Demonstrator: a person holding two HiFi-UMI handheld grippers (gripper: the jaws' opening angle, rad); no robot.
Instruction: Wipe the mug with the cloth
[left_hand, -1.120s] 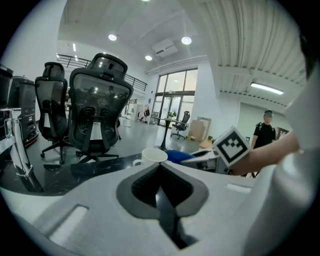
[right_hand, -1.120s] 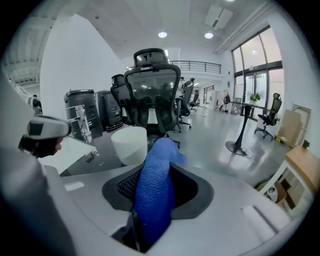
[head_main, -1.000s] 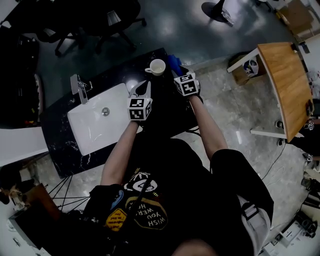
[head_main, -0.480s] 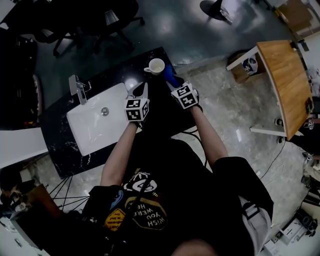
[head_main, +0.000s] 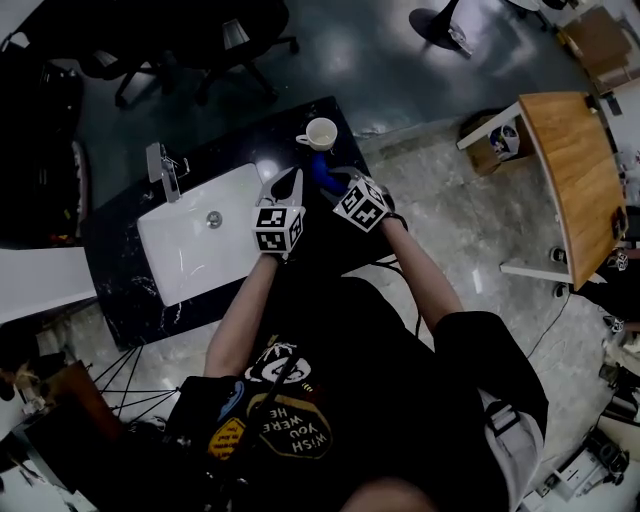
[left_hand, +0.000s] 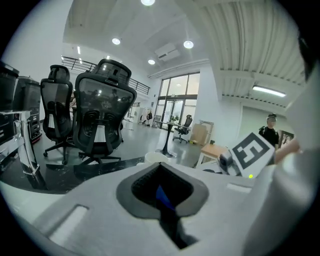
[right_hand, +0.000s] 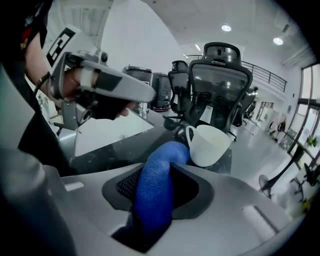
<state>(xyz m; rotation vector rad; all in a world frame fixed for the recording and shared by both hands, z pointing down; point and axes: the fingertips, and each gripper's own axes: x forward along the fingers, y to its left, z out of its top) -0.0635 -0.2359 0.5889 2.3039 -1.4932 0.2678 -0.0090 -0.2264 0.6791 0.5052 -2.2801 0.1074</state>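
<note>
Blue cloth (right_hand: 155, 195) is clamped in my right gripper (right_hand: 161, 172), bunched thick between the jaws, its free end curling over just beside the handle of the white mug (right_hand: 209, 145); I can't tell whether they touch. The mug stands upright on the dark stone counter (head_main: 130, 300), near its far edge, ahead of both tools. My left gripper (head_main: 289, 182) hangs just beside the right one, its jaws pressed together with nothing between them, over the counter strip beside the white sink (head_main: 160, 265). A faucet (head_main: 163, 171) stands at the basin's far left. Black office chairs (right_hand: 220, 75) stand beyond the counter.
</note>
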